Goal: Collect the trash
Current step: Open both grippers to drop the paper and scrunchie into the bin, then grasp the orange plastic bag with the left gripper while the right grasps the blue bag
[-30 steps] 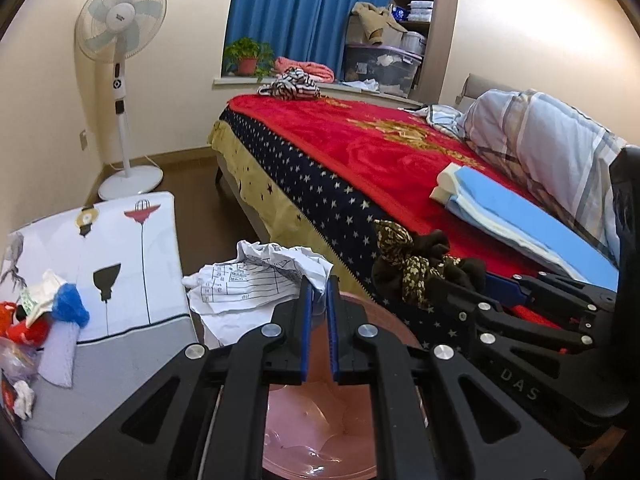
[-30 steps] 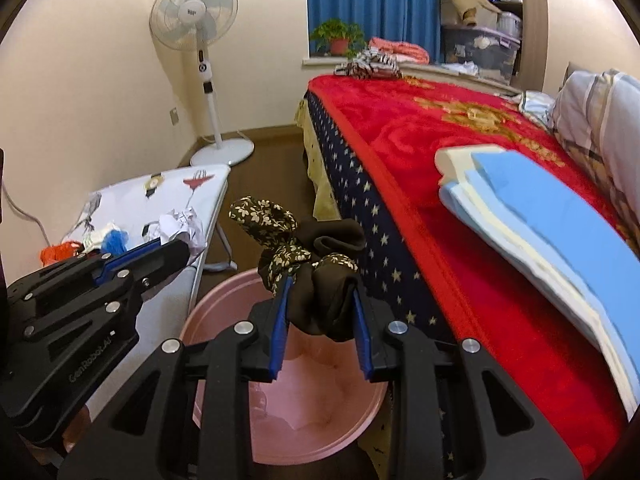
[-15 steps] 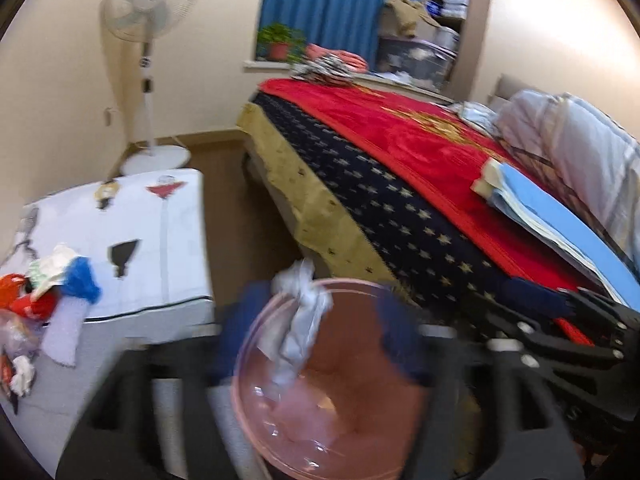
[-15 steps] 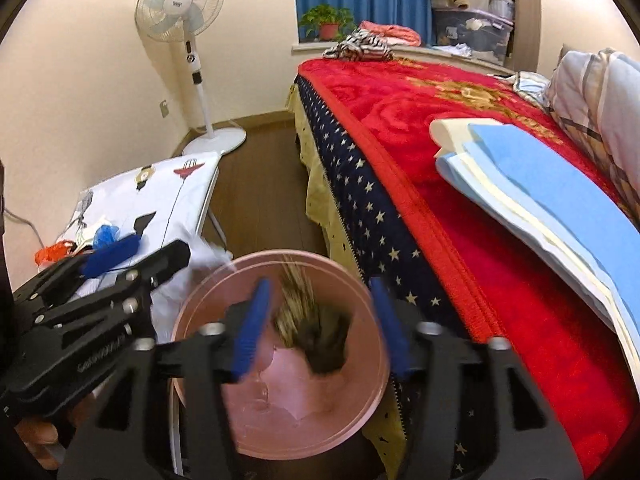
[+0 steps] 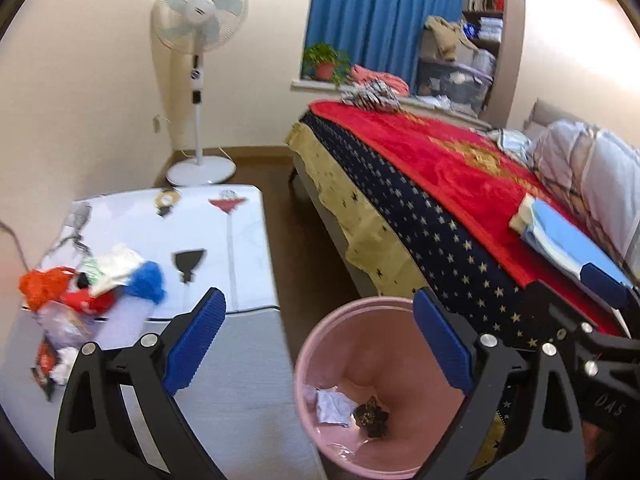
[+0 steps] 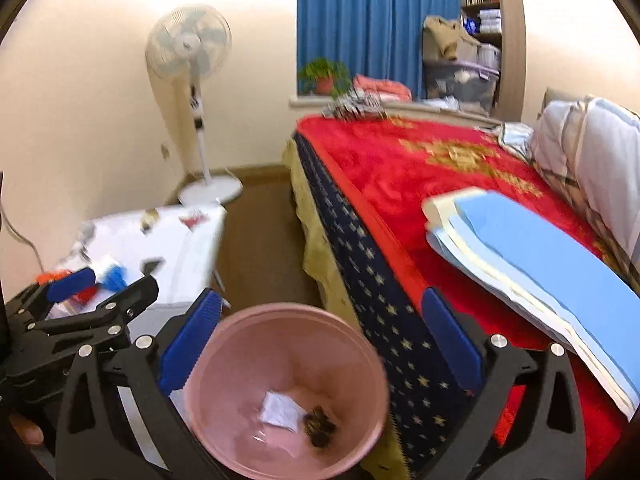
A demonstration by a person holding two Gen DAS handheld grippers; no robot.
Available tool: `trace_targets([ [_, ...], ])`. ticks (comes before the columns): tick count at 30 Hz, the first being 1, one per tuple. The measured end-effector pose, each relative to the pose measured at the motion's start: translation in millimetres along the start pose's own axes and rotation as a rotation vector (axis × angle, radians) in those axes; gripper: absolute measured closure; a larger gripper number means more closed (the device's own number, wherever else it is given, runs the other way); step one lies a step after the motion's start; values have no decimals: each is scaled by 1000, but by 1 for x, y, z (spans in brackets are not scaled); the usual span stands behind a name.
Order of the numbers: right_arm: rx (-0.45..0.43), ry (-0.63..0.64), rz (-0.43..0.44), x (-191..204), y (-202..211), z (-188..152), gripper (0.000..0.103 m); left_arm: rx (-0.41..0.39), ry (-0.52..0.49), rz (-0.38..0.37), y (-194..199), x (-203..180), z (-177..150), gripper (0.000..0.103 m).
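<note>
Now both grippers hang above the pink bin [image 5: 344,320], which stands on the floor between the bed [image 5: 440,184] and the small table [image 5: 224,248], and both are empty with the fingers spread wide: the left gripper [image 5: 320,344] and the right gripper [image 6: 316,344] each frame the mouth of the bin. At the bottom of the bin lie a crumpled white paper [image 5: 332,402] and, touching it, a dark patterned cloth ball [image 5: 372,416], so the drop step seems finished for these two pieces. I judge that the task is only partly done, because a heap of trash [image 5: 92,288] is on the near end of the table, well apart from the bin. The next move probably calls for turning the left gripper toward this heap and narrowing the fingers on one piece at a time. The heap looks soft and light: an orange plastic bag [image 5: 42,288], something blue and fluffy [image 5: 150,282], white crumpled paper and thin clear film, all irregular in shape, so they may slip or come up together. The bin is smooth round plastic with a glossy inside; the table has a flat printed cover; the bed has a thick red plush blanket.
</note>
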State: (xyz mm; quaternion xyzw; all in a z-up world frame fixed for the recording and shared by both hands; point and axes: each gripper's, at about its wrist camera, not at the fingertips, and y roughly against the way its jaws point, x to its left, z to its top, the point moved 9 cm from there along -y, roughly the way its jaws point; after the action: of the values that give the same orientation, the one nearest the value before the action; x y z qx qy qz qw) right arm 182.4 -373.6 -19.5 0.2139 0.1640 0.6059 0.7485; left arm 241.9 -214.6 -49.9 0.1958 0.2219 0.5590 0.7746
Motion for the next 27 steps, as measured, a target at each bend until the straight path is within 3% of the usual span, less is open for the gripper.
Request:
trace_targets([
  [5,-68,-74,51,31,24,16,5,-60,16,68,44,52,20,10],
  [9,-74,-123,88,67,27,23,5,-111,-11,174,81,112,29,10],
  [15,-49,-71,128,129,11,21,5,-152,23,309,115,209,27,10],
  [21,-28,-6,163,189,-24,13,5,-133,91,405,100,291,7,10],
  [27,0,62,163,234,-70,-5,5,-82,136,404,56,337,-18,10],
])
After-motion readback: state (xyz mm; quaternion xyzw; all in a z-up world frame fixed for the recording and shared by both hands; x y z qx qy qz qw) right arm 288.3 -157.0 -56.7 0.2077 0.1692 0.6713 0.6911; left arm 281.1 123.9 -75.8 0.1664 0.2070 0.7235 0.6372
